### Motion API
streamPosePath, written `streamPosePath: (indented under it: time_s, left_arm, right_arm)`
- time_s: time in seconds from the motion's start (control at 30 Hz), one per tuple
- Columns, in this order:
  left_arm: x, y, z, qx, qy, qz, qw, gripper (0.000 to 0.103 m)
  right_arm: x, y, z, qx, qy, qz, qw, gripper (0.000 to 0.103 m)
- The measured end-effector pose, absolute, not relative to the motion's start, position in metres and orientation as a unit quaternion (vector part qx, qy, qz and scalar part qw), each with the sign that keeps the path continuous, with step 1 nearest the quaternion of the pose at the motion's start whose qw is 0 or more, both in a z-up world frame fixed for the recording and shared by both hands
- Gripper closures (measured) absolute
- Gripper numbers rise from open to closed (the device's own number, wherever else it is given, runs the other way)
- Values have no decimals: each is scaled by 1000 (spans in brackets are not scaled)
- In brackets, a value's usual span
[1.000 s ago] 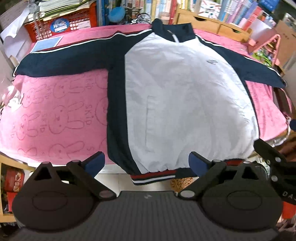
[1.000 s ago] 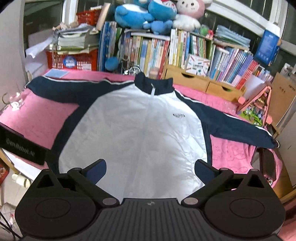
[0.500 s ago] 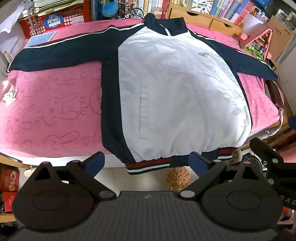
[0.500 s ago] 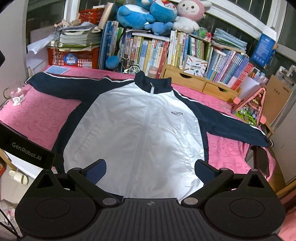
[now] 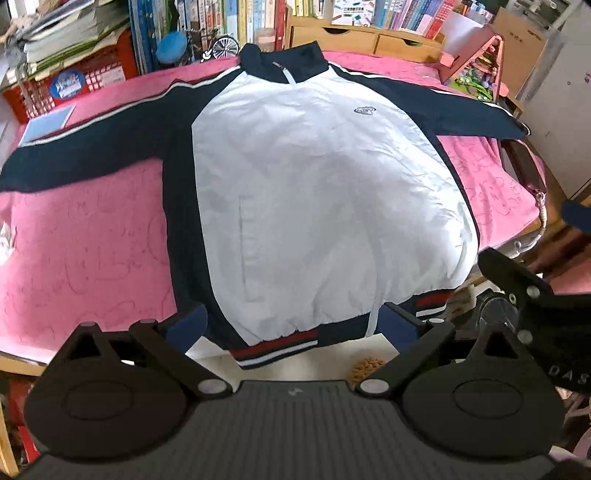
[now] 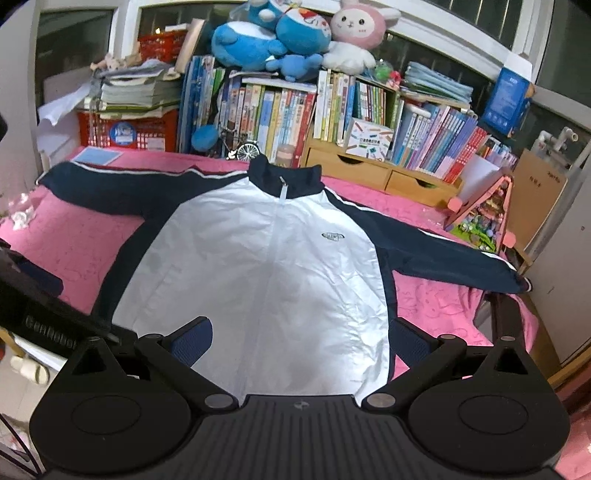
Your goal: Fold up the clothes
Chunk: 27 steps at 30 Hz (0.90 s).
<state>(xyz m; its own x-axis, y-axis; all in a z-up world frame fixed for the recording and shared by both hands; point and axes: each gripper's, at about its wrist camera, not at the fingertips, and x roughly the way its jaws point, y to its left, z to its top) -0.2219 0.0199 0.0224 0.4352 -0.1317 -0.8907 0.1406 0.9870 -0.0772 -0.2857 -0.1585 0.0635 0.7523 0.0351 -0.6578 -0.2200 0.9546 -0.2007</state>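
Note:
A white and navy zip jacket (image 5: 325,192) (image 6: 269,273) lies flat, front up, on a table covered with pink cloth (image 5: 85,243) (image 6: 74,236). Both sleeves are spread out sideways and the collar points to the back. Its striped hem hangs a little over the near edge. My left gripper (image 5: 293,325) hovers open above the hem, holding nothing. Over the jacket's lower front, my right gripper (image 6: 301,336) is open too, with nothing between its fingers. Part of the right gripper's body (image 5: 532,295) shows at the right of the left wrist view.
Bookshelves with books (image 6: 280,114), wooden drawers (image 6: 369,173), plush toys (image 6: 295,33) and a red crate (image 6: 125,129) line the far side. A pink stand (image 6: 484,206) sits at the right corner, a blue pad (image 6: 96,155) at the back left. Floor lies below the near edge (image 5: 365,350).
Both grippers have moved slightly in toward the table, so the jacket looks larger and nearer in each view. The jacket itself has not moved. Both grippers stay open.

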Motion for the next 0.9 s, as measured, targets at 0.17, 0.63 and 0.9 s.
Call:
streamPosePath:
  time_s: [0.17,0.63,0.9]
  left_arm:
    - [-214,16,21,-5,528,-77,846,2]
    - [-183,-28,2,20,551,-73,831,2]
    - [-126,-72,-12,8,571,-17,821,2]
  right_arm:
    - [-282,-164,65,-137,340,67,928,0]
    - [-247,-221,48,-94,361,38,927,0]
    - [-153,-308,27,-66,367,26,928,0]
